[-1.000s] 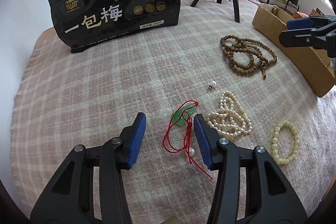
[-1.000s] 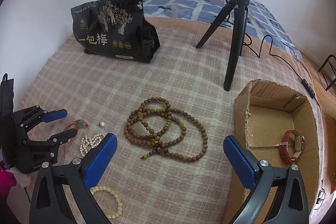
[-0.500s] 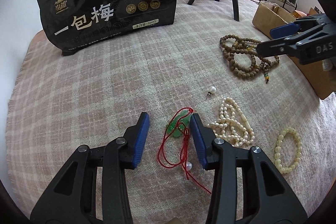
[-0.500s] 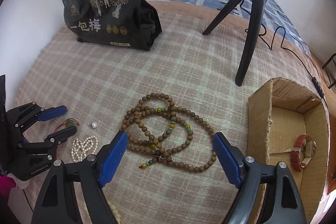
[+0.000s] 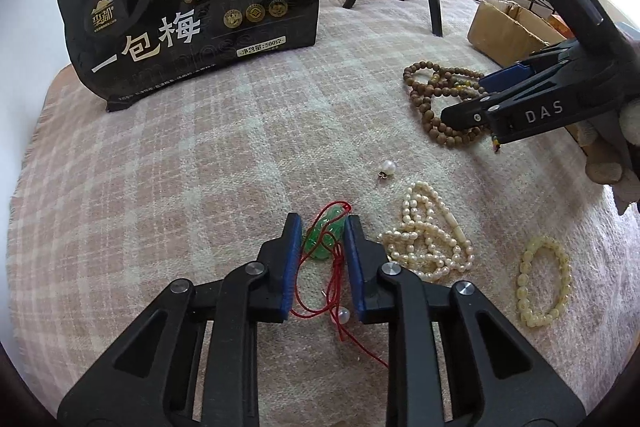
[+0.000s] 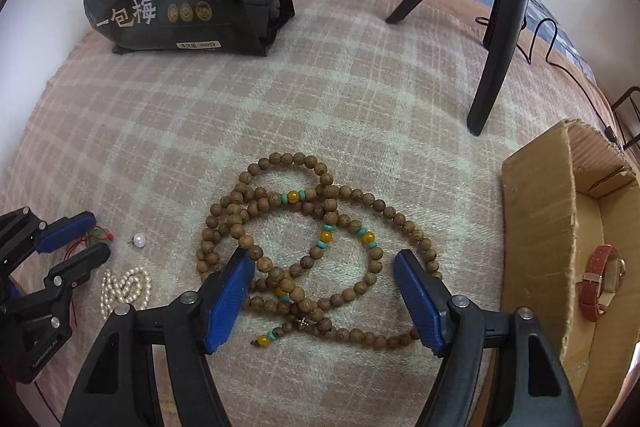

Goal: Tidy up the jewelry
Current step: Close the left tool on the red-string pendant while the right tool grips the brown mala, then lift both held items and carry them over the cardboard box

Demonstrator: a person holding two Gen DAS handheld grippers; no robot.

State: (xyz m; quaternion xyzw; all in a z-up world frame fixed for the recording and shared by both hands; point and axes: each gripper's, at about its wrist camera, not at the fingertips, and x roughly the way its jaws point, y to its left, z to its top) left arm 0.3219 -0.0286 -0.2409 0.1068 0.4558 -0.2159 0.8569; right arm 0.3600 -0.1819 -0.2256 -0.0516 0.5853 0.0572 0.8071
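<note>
Green jade pendant (image 5: 324, 241) on its red cord sits between my left gripper (image 5: 320, 227) pads, narrowed but not yet pinching; my right gripper (image 6: 324, 267) spreads wide over the wooden bead necklace (image 6: 316, 239), cardboard box (image 6: 536, 227) alongside.

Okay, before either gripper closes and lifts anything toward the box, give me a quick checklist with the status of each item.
1. Green pendant between left gripper fingers: ok.
2. Left pads touching pendant: cannot tell.
3. Red cord clear of the fingers: not ok, it trails between them.
4. Right gripper open over wooden beads: ok.
5. Whole bead strand inside the fingers: not ok, loops spread outside.
6. Cardboard box has room beside the watch: ok.
</note>
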